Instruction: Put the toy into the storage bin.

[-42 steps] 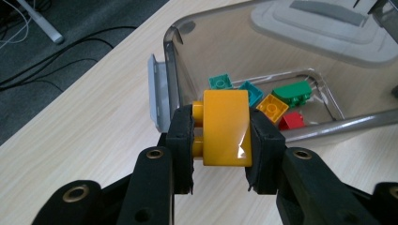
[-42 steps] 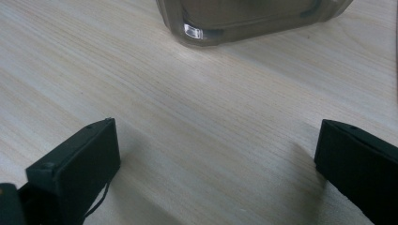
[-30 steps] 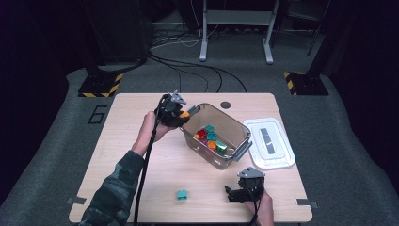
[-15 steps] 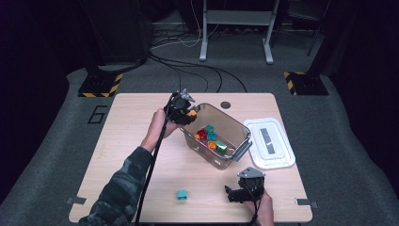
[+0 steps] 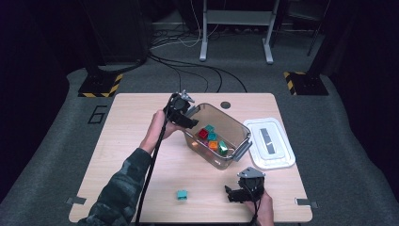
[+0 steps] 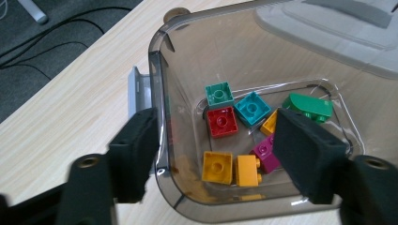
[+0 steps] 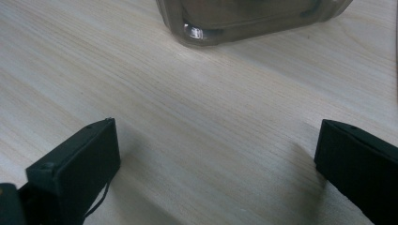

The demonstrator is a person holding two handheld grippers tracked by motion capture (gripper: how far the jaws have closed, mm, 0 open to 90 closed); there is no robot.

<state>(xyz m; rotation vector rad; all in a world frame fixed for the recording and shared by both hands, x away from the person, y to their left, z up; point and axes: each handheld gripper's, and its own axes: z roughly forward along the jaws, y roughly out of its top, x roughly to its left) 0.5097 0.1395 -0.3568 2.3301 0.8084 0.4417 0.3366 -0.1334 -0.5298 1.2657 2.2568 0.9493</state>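
The left gripper (image 5: pixel 184 117) hung over the bin (image 6: pixel 159 70), jaws just spreading, nothing between, to drop blocks; the right gripper (image 5: pixel 235 194) rested spread near a teal block (image 5: pixel 182 194).

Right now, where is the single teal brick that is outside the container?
In the high view, the teal brick lies alone on the table's near edge, between the person's two forearms, well in front of the container.

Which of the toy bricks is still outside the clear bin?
The teal brick lying alone on the table, near the front edge; all the others sit inside the bin.
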